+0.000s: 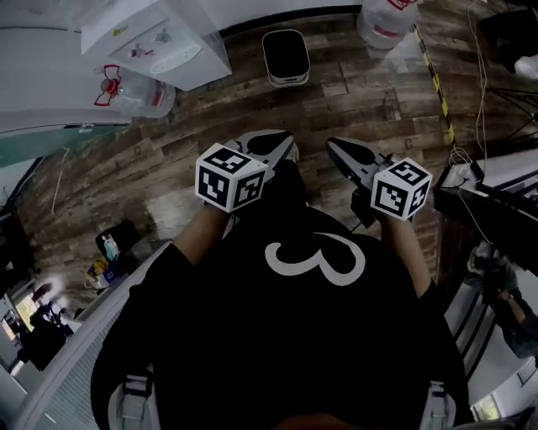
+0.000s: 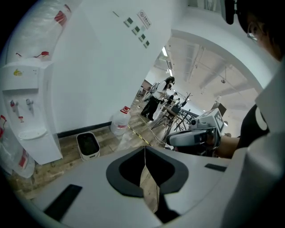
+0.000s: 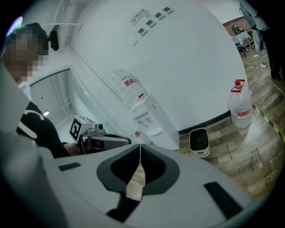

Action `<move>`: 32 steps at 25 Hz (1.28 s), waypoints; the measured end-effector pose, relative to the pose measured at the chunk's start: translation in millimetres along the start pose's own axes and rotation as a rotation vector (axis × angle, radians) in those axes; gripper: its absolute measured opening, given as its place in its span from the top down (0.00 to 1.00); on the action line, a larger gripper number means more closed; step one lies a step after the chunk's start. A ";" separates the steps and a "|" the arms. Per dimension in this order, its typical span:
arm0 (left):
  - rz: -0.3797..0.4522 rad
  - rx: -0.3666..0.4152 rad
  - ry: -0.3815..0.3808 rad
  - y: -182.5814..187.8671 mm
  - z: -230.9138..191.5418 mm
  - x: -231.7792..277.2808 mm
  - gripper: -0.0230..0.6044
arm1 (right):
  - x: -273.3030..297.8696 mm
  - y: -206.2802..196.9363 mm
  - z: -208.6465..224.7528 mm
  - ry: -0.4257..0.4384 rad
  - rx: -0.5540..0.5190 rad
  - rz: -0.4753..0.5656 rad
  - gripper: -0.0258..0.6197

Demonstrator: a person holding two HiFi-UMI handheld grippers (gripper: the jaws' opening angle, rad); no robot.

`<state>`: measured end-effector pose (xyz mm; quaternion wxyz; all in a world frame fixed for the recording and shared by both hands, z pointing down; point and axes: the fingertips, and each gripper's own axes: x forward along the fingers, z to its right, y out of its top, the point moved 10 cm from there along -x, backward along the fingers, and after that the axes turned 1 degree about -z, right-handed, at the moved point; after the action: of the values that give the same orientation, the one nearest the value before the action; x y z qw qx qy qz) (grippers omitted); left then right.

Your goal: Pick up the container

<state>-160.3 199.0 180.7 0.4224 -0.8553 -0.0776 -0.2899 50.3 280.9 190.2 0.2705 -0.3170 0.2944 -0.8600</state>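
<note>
Head view: left gripper point(image 1: 287, 151), right gripper point(image 1: 334, 148), both empty (jaws together)

The wood-plank floor point(image 1: 353, 92) carries everything here. A white container point(image 1: 286, 57) with a dark inside stands upright on it, close to the foot of the wall. Left of it stands a white water dispenser point(image 1: 160, 38), and a clear water jug point(image 1: 139, 94) with a red handle sits against the dispenser's near side. A second jug point(image 1: 387, 21) stands to the container's right. A yellow-and-black striped tape point(image 1: 437, 80) runs along the planks beside that jug, and thin white cables point(image 1: 479, 101) lie further right.
</note>
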 end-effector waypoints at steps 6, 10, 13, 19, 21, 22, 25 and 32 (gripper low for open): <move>-0.022 -0.019 0.016 38.7 -68.5 24.1 0.93 | 49.2 59.3 49.7 -0.028 -0.026 -0.033 0.92; -0.025 -0.049 0.005 57.0 -109.4 38.3 0.93 | 82.9 90.3 74.4 -0.026 -0.027 -0.044 0.92; -0.047 -0.046 0.025 62.2 -137.1 48.5 0.93 | 102.4 101.8 89.9 -0.025 -0.014 -0.058 0.92; -0.047 -0.063 -0.006 63.9 -172.2 70.4 0.93 | 132.3 102.2 120.6 -0.021 0.023 -0.113 0.92; -0.049 -0.075 0.012 60.1 -181.0 78.6 0.93 | 140.7 98.5 132.3 -0.024 0.028 -0.138 0.92; -0.051 -0.087 0.025 57.3 -185.7 82.9 0.93 | 144.2 96.7 139.1 -0.025 0.030 -0.152 0.92; -0.066 -0.131 0.058 47.1 -203.3 96.9 0.92 | 154.9 92.0 164.2 -0.019 0.029 -0.192 0.92; -0.124 -0.171 0.142 24.2 -243.4 136.1 0.76 | 176.9 85.1 236.0 -0.006 0.008 -0.234 0.91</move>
<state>-144.3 -18.4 356.4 0.3337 -0.8590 -0.0751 -0.3809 124.8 28.7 348.4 0.1704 -0.3506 0.2513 -0.8859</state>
